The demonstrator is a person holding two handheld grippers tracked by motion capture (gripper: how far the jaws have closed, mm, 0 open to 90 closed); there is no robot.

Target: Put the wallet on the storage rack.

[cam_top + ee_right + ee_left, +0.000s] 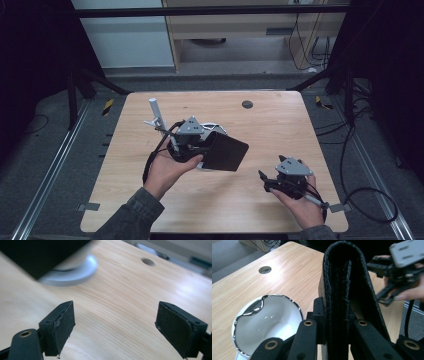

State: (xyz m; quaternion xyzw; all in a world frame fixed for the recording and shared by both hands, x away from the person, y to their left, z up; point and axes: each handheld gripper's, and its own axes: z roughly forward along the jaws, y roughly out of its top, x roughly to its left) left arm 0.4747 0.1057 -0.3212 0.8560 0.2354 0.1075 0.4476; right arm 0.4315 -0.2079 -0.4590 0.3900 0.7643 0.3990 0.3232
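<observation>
A black leather wallet (226, 152), folded, hangs above the table with my left gripper (206, 148) shut on its edge. In the left gripper view the wallet (342, 282) stands edge-on between the two jaws of the left gripper (337, 315). Under and beside it sits a white bowl (267, 322) with a shiny rim, partly hidden by the wallet in the high view. My right gripper (263, 180) rests near the table's front right, open and with nothing in it. In the right gripper view the right gripper (115, 325) has its jaws wide apart over bare wood, with the bowl (72, 272) and wallet (37, 255) blurred at upper left.
The wooden table (280, 130) has a round cable hole (247, 104) near its far edge. Metal frame rails and cables (370, 200) run along the floor on the right. The right gripper (397, 267) also appears beyond the wallet in the left gripper view.
</observation>
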